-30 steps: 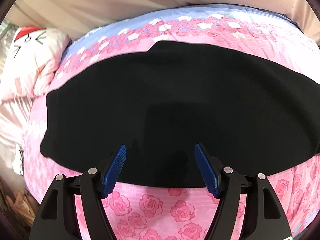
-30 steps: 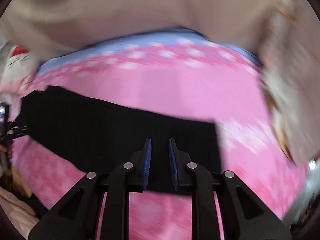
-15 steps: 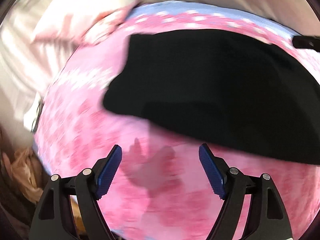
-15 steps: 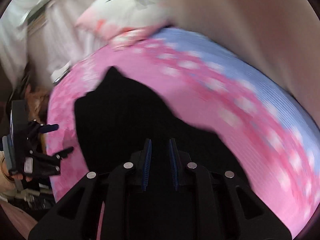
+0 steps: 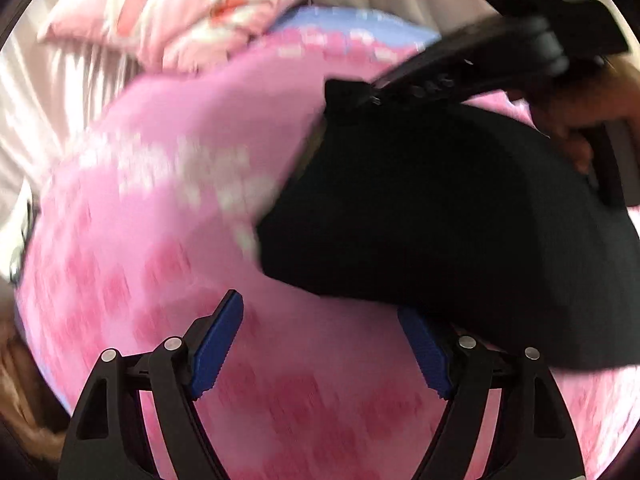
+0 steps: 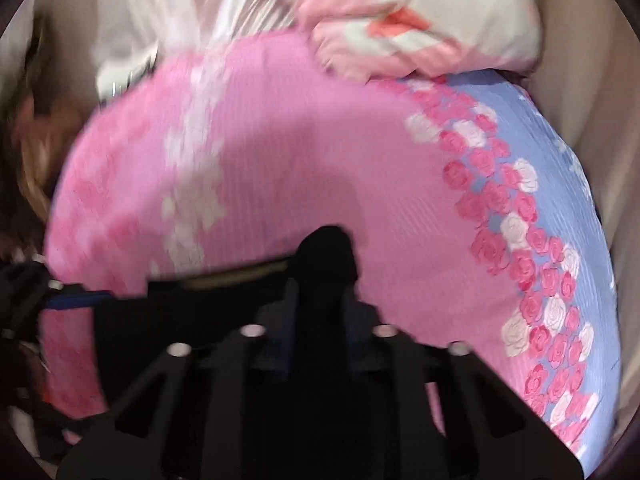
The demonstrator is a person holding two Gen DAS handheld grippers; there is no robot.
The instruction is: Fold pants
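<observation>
The right tool (image 6: 322, 320), just closing, grips the black pants (image 5: 460, 216); the left tool (image 5: 320, 344) is open. Lay edges evenly on the bed (image 6: 320, 140).

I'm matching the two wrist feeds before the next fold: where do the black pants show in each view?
Left wrist view: the black pants fill the right half, their near edge over the tip of the right finger of the left hand-held gripper.
Right wrist view: the pants lie at bottom centre and left, a fold pinched in the right hand-held gripper.
Shared landmark: the pink and white pillow at the top.
</observation>
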